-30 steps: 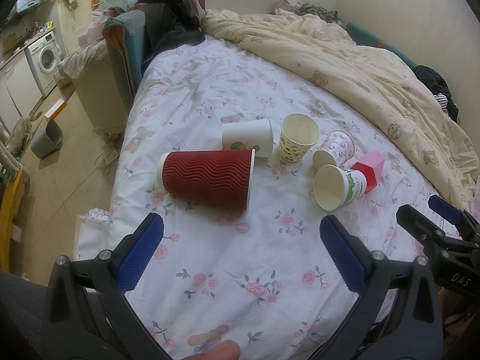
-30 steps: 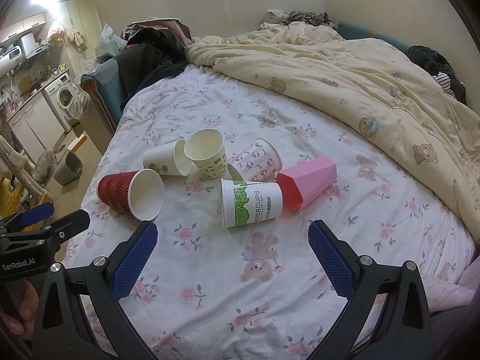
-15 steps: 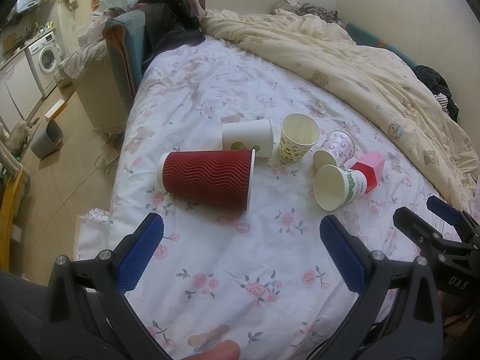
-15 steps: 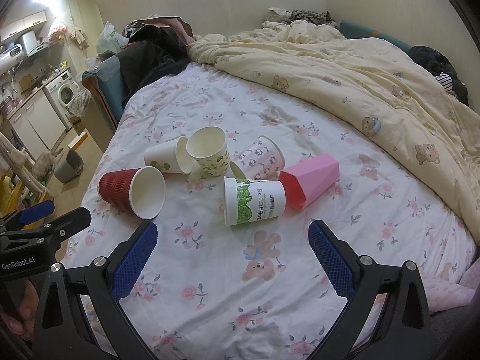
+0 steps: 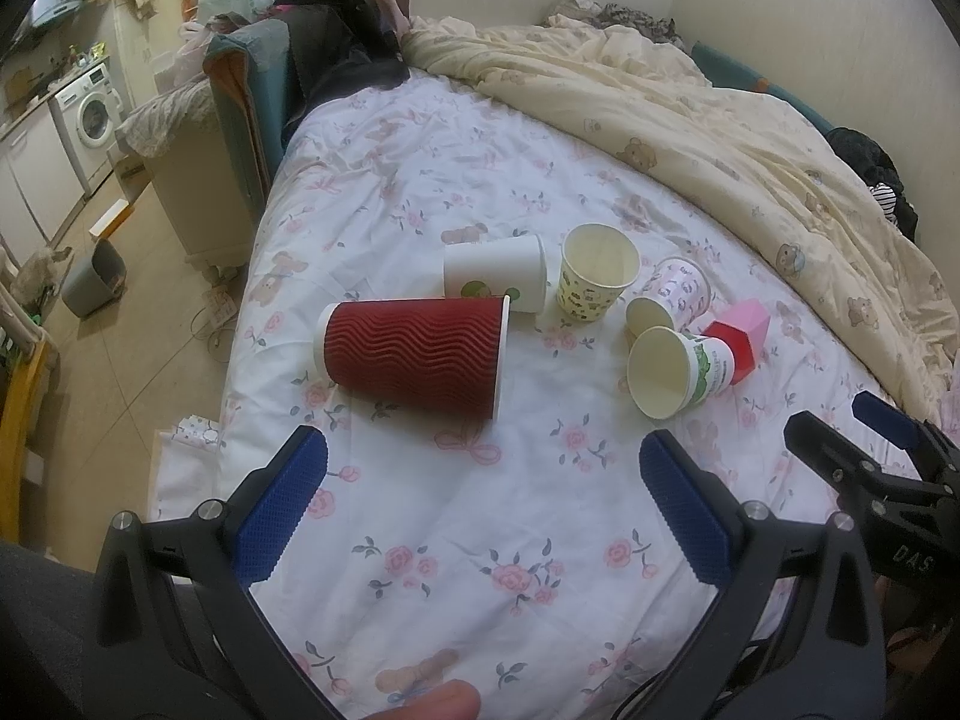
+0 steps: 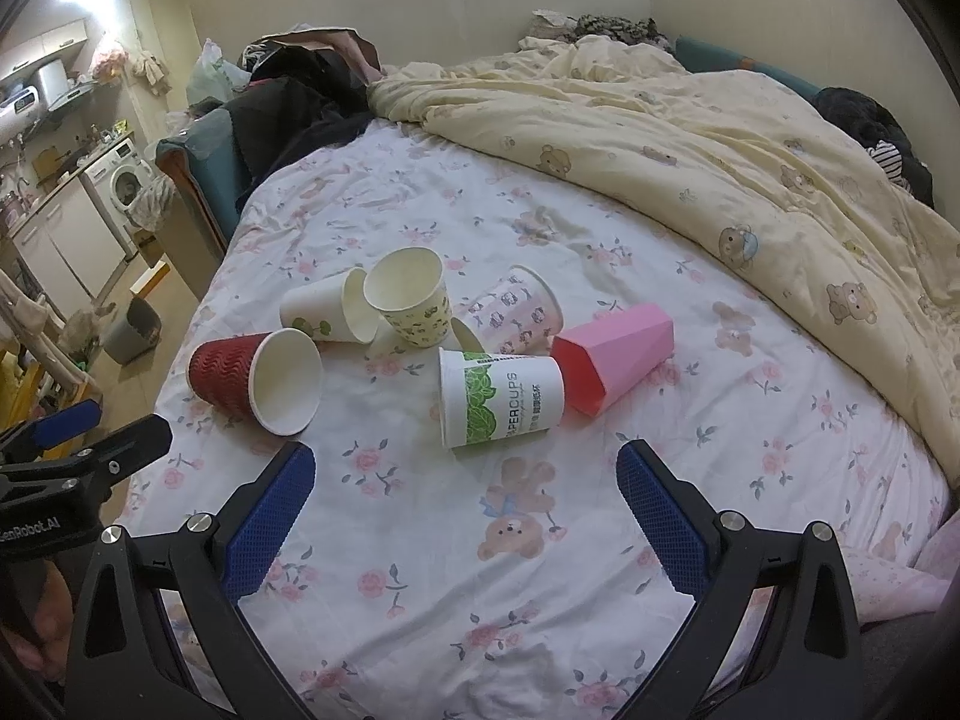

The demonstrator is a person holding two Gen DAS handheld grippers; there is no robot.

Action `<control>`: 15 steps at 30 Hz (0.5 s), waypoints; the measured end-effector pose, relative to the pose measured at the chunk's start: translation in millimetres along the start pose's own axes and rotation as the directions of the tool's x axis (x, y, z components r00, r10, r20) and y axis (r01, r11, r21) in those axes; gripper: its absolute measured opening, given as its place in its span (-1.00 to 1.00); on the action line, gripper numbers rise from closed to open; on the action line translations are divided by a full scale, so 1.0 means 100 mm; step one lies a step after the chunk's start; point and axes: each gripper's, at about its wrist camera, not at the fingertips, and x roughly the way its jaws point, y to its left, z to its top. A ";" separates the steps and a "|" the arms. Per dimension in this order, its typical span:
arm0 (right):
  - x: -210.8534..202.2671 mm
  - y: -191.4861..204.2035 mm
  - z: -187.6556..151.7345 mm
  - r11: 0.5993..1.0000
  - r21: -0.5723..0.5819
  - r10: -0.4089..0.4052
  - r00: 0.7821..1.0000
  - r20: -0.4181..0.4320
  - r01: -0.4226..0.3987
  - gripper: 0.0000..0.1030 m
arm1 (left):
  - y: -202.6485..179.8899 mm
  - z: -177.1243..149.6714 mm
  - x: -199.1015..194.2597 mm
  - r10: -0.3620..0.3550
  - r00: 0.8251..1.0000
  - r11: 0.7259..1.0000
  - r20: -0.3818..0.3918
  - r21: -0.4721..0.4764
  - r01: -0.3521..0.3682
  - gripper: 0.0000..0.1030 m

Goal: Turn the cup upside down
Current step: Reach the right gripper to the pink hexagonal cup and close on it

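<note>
Several paper cups lie clustered on the floral bedsheet. A red ribbed cup (image 5: 414,357) (image 6: 255,378) lies on its side. A white cup with green print (image 5: 681,378) (image 6: 501,402), a white cup with a green dot (image 5: 495,279) (image 6: 321,315), a pink patterned cup (image 5: 678,297) (image 6: 519,315) and a pink angular cup (image 5: 741,339) (image 6: 612,357) also lie on their sides. A yellow patterned cup (image 5: 597,279) (image 6: 411,297) stands upright. My left gripper (image 5: 480,510) is open and empty, short of the red cup. My right gripper (image 6: 462,516) is open and empty, short of the green-print cup.
A cream bear-print duvet (image 6: 690,138) is bunched along the bed's far and right side. Dark clothes (image 5: 336,42) are piled at the bed's head. The bed's left edge drops to a tiled floor (image 5: 120,312) with a grey bin (image 5: 93,279).
The right gripper's view has crept slightly closer to the cups. The left gripper and the cups have not visibly moved.
</note>
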 end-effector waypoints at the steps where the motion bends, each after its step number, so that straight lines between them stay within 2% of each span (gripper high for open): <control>1: 0.01 -0.01 0.00 1.000 0.006 0.003 1.000 -0.004 -0.003 1.00 | 0.00 0.00 0.00 0.001 1.000 1.000 -0.002 -0.001 -0.001 1.00; 7: 0.03 -0.06 0.02 1.000 0.018 0.006 1.000 -0.018 -0.005 1.00 | 0.00 0.00 0.08 0.017 1.000 1.000 -0.026 -0.003 -0.017 1.00; 10: 0.10 -0.17 0.06 0.998 0.060 0.025 0.998 -0.051 -0.022 1.00 | 0.00 0.07 0.16 0.027 0.999 1.000 -0.041 0.005 -0.027 1.00; 13: 0.23 -0.43 0.14 0.984 0.171 0.067 0.992 -0.106 -0.049 1.00 | 0.01 0.13 0.20 0.031 0.998 0.999 -0.047 0.009 -0.031 1.00; 15: 0.37 -0.69 0.21 0.959 0.278 0.105 0.982 -0.155 -0.058 0.98 | 0.02 0.15 0.23 0.028 0.998 1.000 -0.059 0.001 -0.028 1.00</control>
